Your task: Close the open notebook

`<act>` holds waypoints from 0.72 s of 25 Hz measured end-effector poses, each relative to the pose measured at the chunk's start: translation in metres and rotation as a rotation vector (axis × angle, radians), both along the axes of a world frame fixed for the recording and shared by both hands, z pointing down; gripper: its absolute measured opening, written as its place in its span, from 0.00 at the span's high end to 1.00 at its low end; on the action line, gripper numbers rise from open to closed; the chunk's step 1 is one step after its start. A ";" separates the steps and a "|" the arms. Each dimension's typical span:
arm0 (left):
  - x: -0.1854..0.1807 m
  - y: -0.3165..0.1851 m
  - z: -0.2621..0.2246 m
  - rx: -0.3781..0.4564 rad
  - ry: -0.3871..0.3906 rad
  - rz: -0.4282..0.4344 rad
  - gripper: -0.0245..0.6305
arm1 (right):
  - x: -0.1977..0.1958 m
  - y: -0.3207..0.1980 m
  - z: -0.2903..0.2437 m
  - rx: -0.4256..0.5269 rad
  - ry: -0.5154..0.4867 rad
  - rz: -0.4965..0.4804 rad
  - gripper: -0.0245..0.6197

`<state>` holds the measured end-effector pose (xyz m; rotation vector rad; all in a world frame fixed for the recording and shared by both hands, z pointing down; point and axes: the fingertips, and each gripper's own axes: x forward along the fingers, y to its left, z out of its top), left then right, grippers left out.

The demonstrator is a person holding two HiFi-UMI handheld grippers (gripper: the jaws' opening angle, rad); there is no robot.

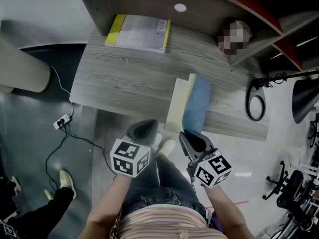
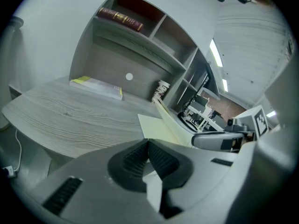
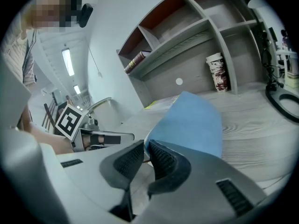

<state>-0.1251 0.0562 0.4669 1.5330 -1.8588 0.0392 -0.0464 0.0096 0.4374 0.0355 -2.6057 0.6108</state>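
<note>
Notebook: we see the notebook [image 1: 187,106] lying open at the near edge of the bench [image 1: 124,83], right of the middle, spine running near to far.
Its halves: the cream page [image 1: 178,106] lies flat on the left; the blue cover [image 3: 191,125] on the right stands raised and tilted, not yet folded over.
Right gripper: the right gripper [image 3: 145,146] sits at the cover's near corner. Its fingers [image 3: 163,160] stand slightly apart with a narrow gap, and the blue edge lies just past the tips. We see no pad pressing on it.
Left gripper: the left gripper [image 2: 148,143] hangs off the near edge, left of the notebook and apart from it, its fingers [image 2: 161,160] closed together on nothing.
Step in hand: we judge that we are mid-close, the cover lifted but not carried across.
Next move: we need to sweep the cover leftward over the cream page and press it flat without dragging the notebook off the near edge.
Surroundings: a yellow-edged book [image 1: 139,33] lies at the far left, well apart.
</note>
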 end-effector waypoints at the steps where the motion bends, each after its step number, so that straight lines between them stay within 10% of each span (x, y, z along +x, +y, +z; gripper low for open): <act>1: 0.000 0.000 0.000 -0.001 0.001 0.000 0.94 | -0.001 0.001 0.002 0.000 0.004 -0.006 0.90; 18: -0.008 -0.003 0.007 -0.012 0.015 -0.014 0.94 | -0.018 0.014 0.033 0.029 0.100 -0.089 0.89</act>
